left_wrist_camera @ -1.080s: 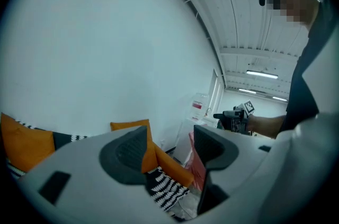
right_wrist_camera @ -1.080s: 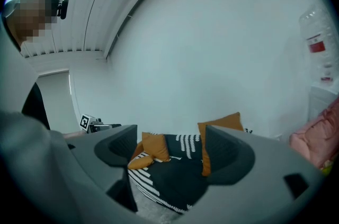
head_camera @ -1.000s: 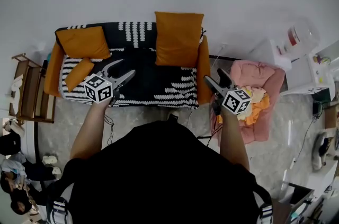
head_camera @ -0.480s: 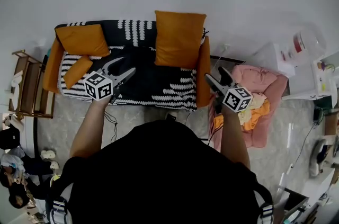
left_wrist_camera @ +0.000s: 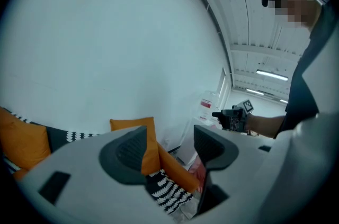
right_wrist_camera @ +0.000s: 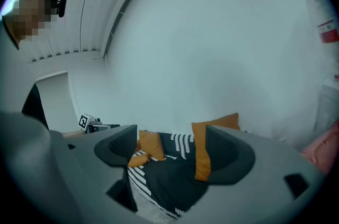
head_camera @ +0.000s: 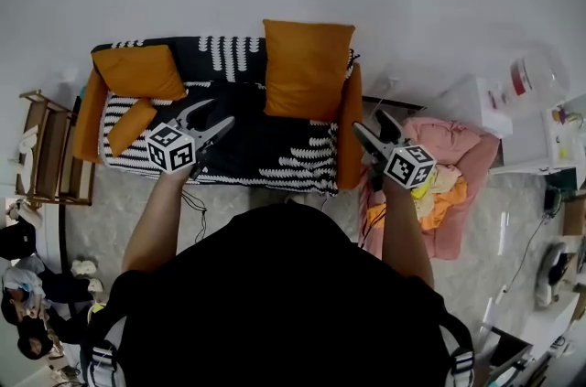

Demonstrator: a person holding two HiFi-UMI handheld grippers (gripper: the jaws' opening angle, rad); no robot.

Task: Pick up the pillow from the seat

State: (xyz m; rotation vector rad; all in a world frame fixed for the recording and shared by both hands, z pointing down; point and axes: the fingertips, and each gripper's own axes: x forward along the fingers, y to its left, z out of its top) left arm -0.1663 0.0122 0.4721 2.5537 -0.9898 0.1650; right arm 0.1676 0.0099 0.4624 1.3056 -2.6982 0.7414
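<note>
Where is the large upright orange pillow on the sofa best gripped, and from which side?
Probably its top edge, from the front and above: the pillow stands upright against the sofa back, so that edge is free, while the armrest crowds its right side.

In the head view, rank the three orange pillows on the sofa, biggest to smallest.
Largest: the upright pillow at the right end of the sofa.
Next: the back-left pillow.
Smallest: the small pillow lying at the left.

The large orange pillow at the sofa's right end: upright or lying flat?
Upright: the large orange pillow stands on its edge against the sofa backrest.
</note>
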